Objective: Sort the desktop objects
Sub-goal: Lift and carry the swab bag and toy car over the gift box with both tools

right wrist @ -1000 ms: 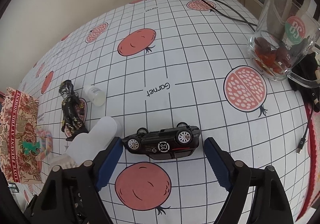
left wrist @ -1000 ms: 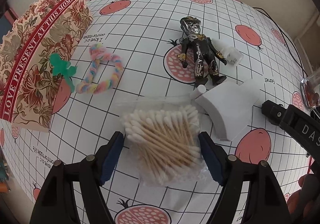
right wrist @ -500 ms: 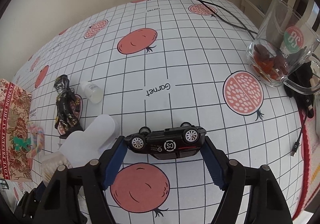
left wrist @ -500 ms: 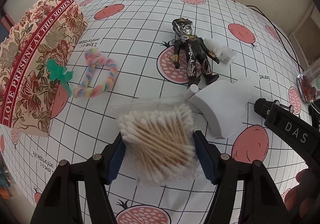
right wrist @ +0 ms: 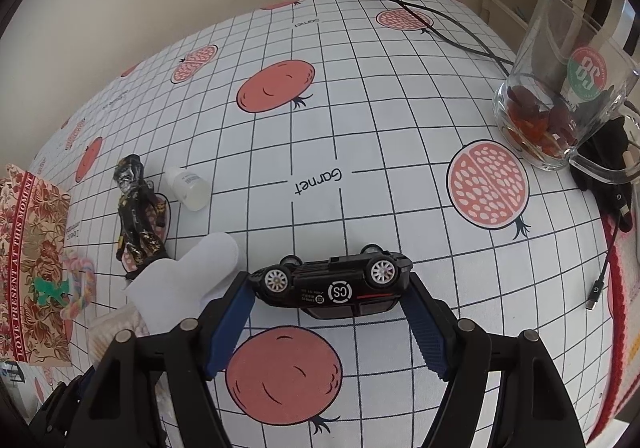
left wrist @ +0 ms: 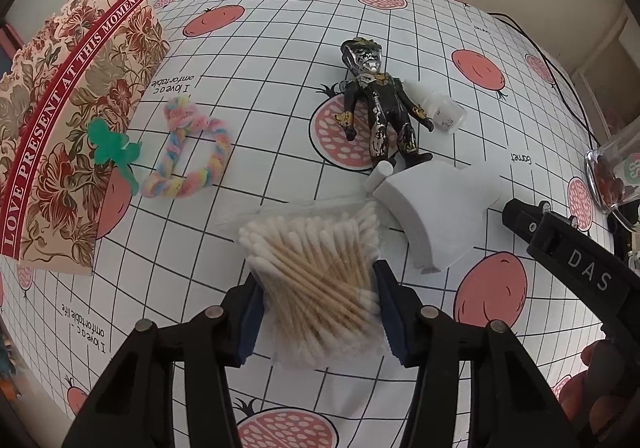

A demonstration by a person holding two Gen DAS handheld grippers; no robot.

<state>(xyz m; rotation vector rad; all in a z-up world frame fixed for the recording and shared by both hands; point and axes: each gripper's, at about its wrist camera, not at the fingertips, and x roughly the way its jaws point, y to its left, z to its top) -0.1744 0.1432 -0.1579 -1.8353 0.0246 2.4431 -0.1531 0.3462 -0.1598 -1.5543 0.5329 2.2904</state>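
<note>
Left wrist view: left gripper point(left wrist: 318, 300) pinches the cotton swab bag point(left wrist: 316, 280) on the tablecloth point(left wrist: 280, 47). Right gripper point(right wrist: 330, 294) pads meet both ends of the overturned toy car point(right wrist: 332, 284), its long axis spanning the jaws.

You have one bag of cotton swabs point(left wrist: 316, 284) between your left tool's fingers, one toy car point(right wrist: 332, 284) between the right's, and ahead one figurine point(left wrist: 380, 107), one small bottle point(left wrist: 444, 113), one foam block point(left wrist: 436, 207), one braided ring point(left wrist: 192, 153), one glass mug point(right wrist: 560, 87).
</note>
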